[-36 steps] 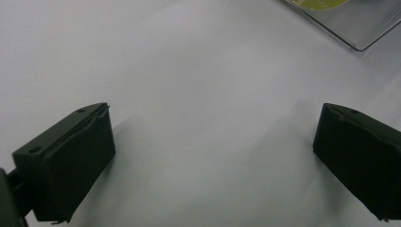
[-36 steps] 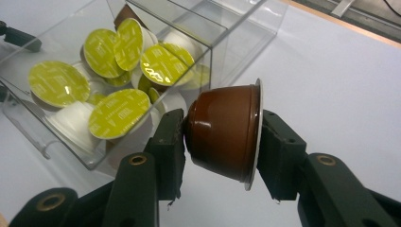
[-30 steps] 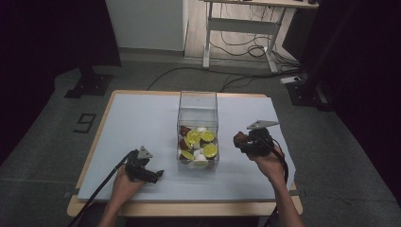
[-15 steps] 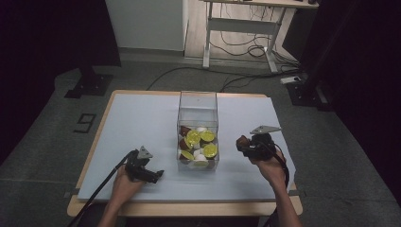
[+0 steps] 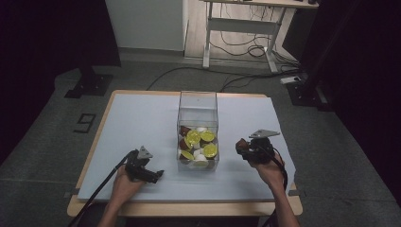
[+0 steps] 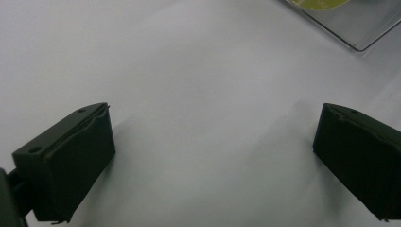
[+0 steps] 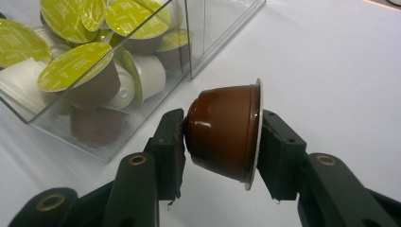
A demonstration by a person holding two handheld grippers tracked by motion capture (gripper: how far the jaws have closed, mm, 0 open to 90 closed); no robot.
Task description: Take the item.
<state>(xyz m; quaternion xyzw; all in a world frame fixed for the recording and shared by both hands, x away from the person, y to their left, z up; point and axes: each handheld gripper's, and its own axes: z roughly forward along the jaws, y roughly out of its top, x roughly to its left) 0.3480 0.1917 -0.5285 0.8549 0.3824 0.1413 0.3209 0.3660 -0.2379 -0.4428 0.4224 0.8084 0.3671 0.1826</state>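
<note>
Right now, a brown coffee capsule [image 7: 222,135] is clamped in the right claw [image 7: 221,142], with its rounded base pressed against one jaw and its flat foil rim against the other, so that it is held on its side. The capsule and claw are seen just to the right of the clear box [image 5: 197,130], near its front corner and apart from its wall, above the bench [image 5: 142,118]. Inside the box, a heap of capsules is seen: many with green lids [image 7: 78,64], some white [image 7: 146,73] and some brown [image 5: 184,131]. The left claw [image 6: 213,156] is held wide, with nothing between its jaws, low over the bare bench surface. It is placed to the left of the box and nearer the front edge, well apart from it.
</note>
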